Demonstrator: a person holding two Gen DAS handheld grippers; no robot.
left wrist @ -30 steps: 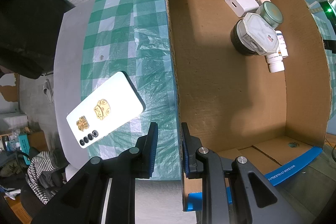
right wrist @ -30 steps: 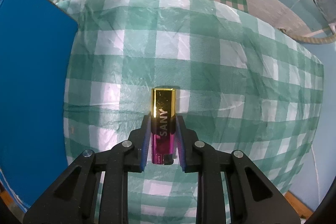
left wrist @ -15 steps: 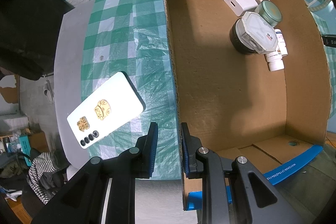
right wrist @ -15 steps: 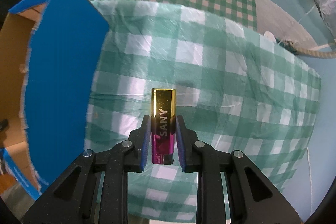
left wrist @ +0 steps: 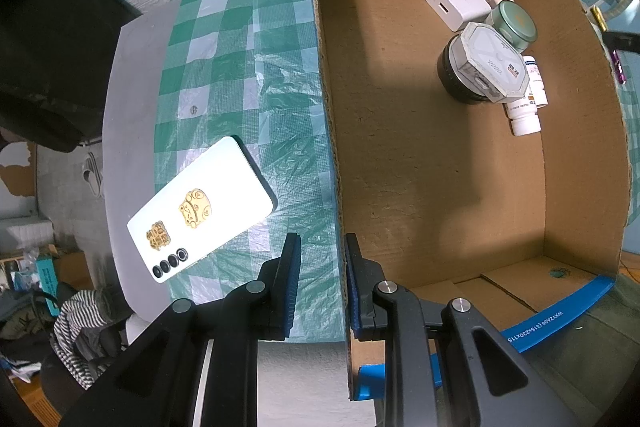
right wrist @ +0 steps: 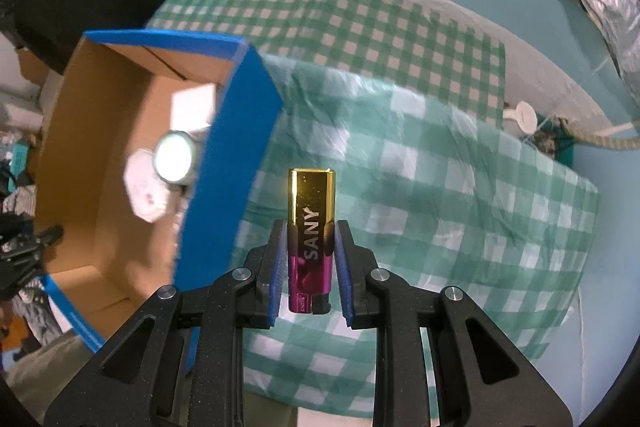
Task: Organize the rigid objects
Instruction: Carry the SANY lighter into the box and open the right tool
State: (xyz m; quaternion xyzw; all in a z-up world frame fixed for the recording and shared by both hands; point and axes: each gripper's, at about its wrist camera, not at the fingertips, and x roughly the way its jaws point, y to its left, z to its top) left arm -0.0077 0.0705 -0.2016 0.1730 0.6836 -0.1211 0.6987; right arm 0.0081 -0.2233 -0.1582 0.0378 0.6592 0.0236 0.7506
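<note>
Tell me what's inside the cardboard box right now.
Inside the cardboard box, clustered in one corner: a white charger, a green-lidded jar, an octagonal grey device on a dark round container, and white bottles partly hidden beneath it.

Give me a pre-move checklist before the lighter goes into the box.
1. Grip: right hand-held gripper shut on the lighter, pads on both sides. Ok.
2. Lighter pose: in line with the fingers, not skewed. Ok.
3. Box held: left hand-held gripper straddles the box wall; whether its pads press the wall, cannot tell.
4. Lighter over the opening: it hangs over the cloth, outside the box's blue wall. Not ok.
5. Drop space: bare floor in the near part of the box; the charger, jar and bottles crowd the far corner. Ok.
6. Phone on the cloth, outside the box. Not ok.
</note>
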